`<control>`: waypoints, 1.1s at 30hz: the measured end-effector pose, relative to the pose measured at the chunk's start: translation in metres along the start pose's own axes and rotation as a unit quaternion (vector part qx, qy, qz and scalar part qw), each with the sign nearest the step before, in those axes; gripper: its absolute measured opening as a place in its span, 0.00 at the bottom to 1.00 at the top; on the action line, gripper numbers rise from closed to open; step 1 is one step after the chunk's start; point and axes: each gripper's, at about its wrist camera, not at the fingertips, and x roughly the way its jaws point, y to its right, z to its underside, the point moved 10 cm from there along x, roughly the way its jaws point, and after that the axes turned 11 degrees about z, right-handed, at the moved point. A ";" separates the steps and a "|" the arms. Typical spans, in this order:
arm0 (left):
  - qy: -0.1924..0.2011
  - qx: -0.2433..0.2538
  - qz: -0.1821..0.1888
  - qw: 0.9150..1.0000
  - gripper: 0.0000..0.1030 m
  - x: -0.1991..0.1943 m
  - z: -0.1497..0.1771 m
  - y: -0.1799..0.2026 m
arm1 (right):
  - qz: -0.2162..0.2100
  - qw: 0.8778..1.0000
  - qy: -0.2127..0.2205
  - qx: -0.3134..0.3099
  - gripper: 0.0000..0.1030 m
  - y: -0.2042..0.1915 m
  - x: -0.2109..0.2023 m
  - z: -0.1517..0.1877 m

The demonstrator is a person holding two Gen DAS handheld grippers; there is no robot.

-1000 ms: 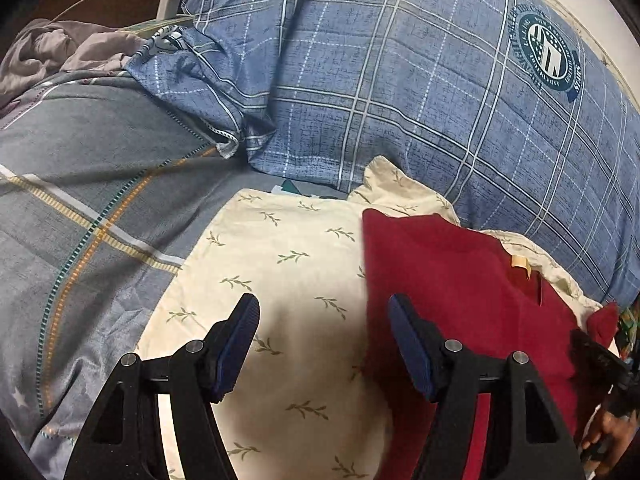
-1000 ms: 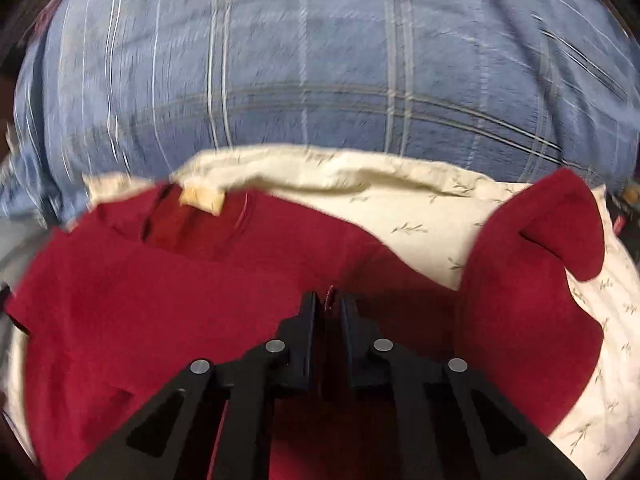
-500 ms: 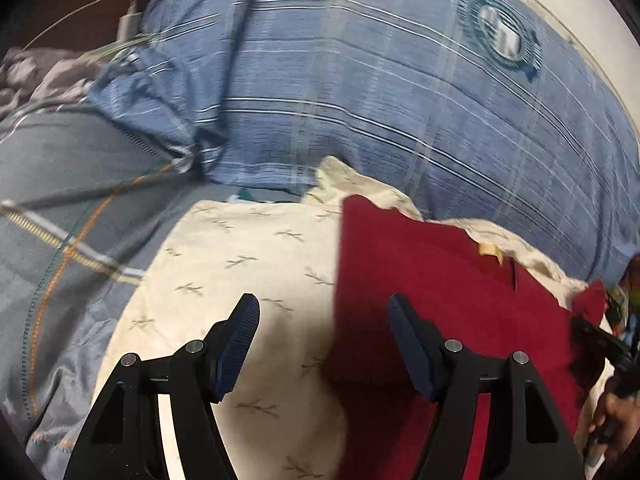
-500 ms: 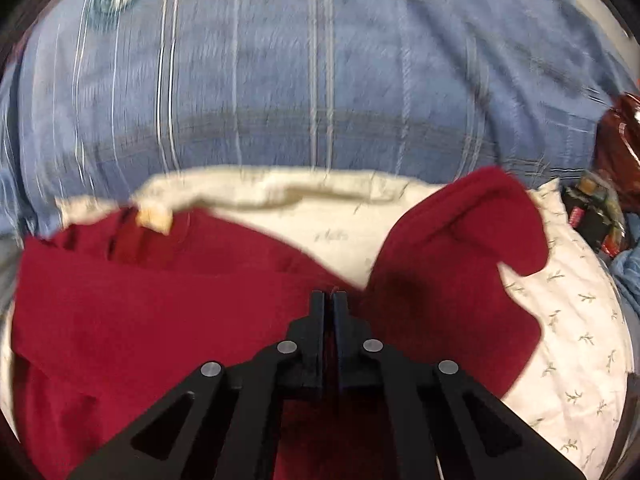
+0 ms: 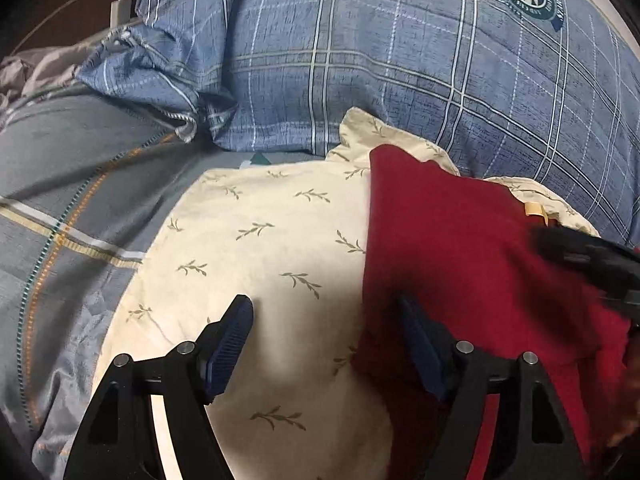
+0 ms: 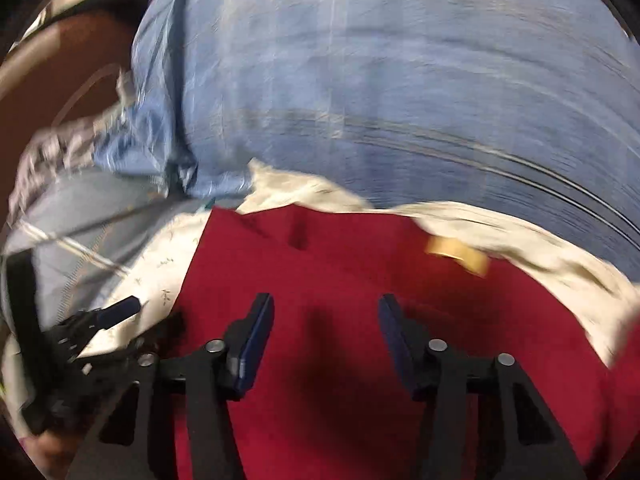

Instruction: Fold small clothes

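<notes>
A dark red garment (image 5: 472,256) lies partly folded on a cream leaf-print cloth (image 5: 272,240). Its tan neck label (image 5: 534,209) faces up at the far edge. My left gripper (image 5: 326,332) is open and empty, hovering over the garment's left edge, one finger above the cream cloth, the other above the red fabric. My right gripper (image 6: 326,332) is open and empty just above the red garment (image 6: 340,272), in a blurred view. It also shows in the left wrist view (image 5: 588,258) at the right edge. The left gripper shows at the lower left of the right wrist view (image 6: 120,308).
A large blue plaid pillow (image 5: 400,60) lies just behind the cloth. A grey striped bedsheet (image 5: 72,184) spreads to the left. A white charger with its cable (image 5: 120,6) and crumpled grey fabric (image 5: 36,68) sit at the far left.
My right gripper has let go of the red fabric and opened, and has swung left. The red sleeve it held now lies folded over the garment. The left gripper has barely moved.
</notes>
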 end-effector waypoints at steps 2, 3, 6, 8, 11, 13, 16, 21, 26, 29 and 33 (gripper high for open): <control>-0.002 0.000 0.001 1.000 0.73 0.002 -0.002 -0.001 | -0.009 1.000 -0.017 0.004 0.34 -0.013 0.022 -0.002; -0.003 0.002 0.000 1.000 0.73 0.003 -0.003 -0.001 | -0.003 1.000 -0.018 0.005 0.35 -0.016 0.029 -0.003; -0.002 0.005 -0.002 1.000 0.73 0.002 -0.007 -0.003 | 0.019 1.000 -0.001 0.000 0.36 -0.021 0.046 -0.013; -0.002 0.000 -0.002 1.000 0.73 0.002 -0.008 -0.006 | 0.016 1.000 -0.007 0.000 0.36 -0.022 0.051 -0.014; -0.006 -0.009 0.003 1.000 0.73 0.003 -0.007 -0.008 | -0.005 1.000 -0.017 0.024 0.36 -0.012 0.032 -0.011; -0.004 -0.006 0.000 1.000 0.73 0.002 -0.007 -0.007 | -0.017 0.999 -0.014 0.031 0.37 0.000 0.010 -0.001; -0.006 -0.003 -0.002 1.000 0.72 0.002 -0.006 -0.005 | -0.004 1.000 -0.014 0.021 0.46 0.016 -0.019 0.023; -0.004 -0.007 0.000 1.000 0.71 -0.001 -0.004 -0.005 | 0.021 0.999 -0.018 0.033 0.55 0.047 -0.055 0.082; 0.018 -0.003 -0.005 1.000 0.71 -0.013 -0.005 -0.002 | 0.022 0.998 -0.028 0.050 0.55 0.053 -0.061 0.104; 0.030 0.005 -0.006 1.000 0.71 -0.021 -0.004 0.003 | 0.010 0.998 -0.012 0.059 0.55 0.047 -0.069 0.090; 0.025 0.015 -0.004 1.000 0.71 -0.019 -0.002 0.009 | 0.023 0.998 -0.009 0.050 0.55 0.039 -0.059 0.080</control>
